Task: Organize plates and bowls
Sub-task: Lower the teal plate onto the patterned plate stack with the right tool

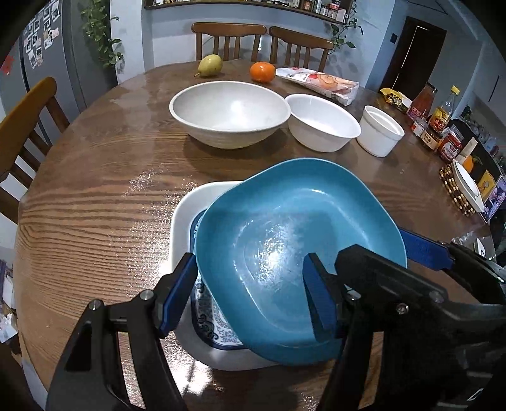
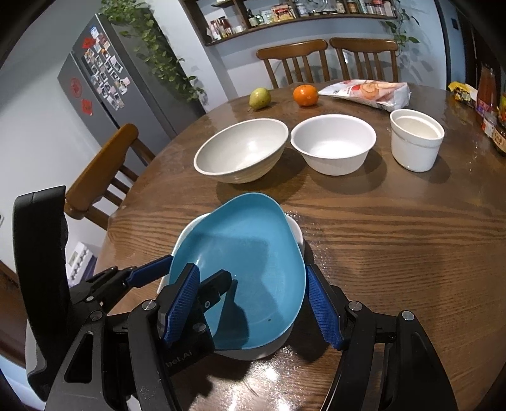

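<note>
The surface was a round wooden table [image 1: 95, 196] with a strong grain and a glossy sheen, set in a kitchen with pale blue-grey walls. A grey fridge [image 2: 126, 95] covered in photos stood at the left with trailing plants [image 2: 151, 41] above it, and a wall shelf [image 2: 284, 22] carried jars and bottles. Three wooden chairs [image 1: 229, 41] showed, two at the far side and one at the left. Counted on the table: three white bowls in a row, a large bowl [image 1: 229, 113], a medium bowl [image 1: 322, 121] and a small straight-sided bowl [image 1: 381, 129]; three plates in one stack near the front edge; one pear [image 1: 209, 65], one orange [image 1: 262, 71] and one snack packet [image 1: 319, 82] beyond the bowls; a cluster of sauce bottles [image 1: 442, 126] at the right edge. The stack had a white plate [image 1: 186, 215] at the bottom, a blue-patterned plate [image 1: 205, 313] on it, and a teal plate [image 1: 284, 221] lying askew and tilted on top. The left gripper [image 1: 249, 268] straddled the teal plate's left rim, one finger outside and one over its inside; the right gripper [image 2: 252, 270] did likewise at the right rim. Both stood about half apart, and whether their pads pressed on the plate could not be told
</note>
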### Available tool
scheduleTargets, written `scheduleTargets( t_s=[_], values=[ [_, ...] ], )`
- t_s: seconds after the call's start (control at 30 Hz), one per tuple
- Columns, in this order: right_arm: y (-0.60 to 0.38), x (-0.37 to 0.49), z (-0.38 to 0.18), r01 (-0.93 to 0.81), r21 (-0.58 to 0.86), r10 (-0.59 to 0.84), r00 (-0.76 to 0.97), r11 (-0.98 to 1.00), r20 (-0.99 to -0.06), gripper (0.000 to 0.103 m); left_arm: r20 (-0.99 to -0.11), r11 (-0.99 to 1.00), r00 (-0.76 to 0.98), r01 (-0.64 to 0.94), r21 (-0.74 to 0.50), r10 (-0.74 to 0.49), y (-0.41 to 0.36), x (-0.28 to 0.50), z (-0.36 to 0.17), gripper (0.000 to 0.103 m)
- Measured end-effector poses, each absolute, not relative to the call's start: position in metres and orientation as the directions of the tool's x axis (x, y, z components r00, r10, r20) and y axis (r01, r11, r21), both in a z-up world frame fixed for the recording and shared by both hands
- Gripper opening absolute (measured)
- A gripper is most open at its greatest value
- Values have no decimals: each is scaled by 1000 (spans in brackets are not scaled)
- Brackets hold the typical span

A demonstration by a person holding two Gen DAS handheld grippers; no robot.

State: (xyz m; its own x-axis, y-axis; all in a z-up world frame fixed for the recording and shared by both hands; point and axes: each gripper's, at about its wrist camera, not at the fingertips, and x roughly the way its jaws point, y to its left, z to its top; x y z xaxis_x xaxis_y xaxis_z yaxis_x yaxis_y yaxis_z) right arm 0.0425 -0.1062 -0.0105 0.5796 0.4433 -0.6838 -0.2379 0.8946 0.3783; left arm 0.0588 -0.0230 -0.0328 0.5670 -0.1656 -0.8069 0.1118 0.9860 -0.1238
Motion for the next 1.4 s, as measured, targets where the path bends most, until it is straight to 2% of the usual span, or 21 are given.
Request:
scheduleTargets(
  t_s=[0.63, 1.4],
  values=[
    [-110, 44, -17, -234, 380, 444, 557, 895, -702, 71, -819, 979, 537, 137, -152, -202, -23, 61, -37, 67],
    [-118, 50, -25, -217, 404, 454, 534, 889, -713, 71, -824, 973, 519, 161, -168, -228, -19, 58, -37, 73]
  ],
)
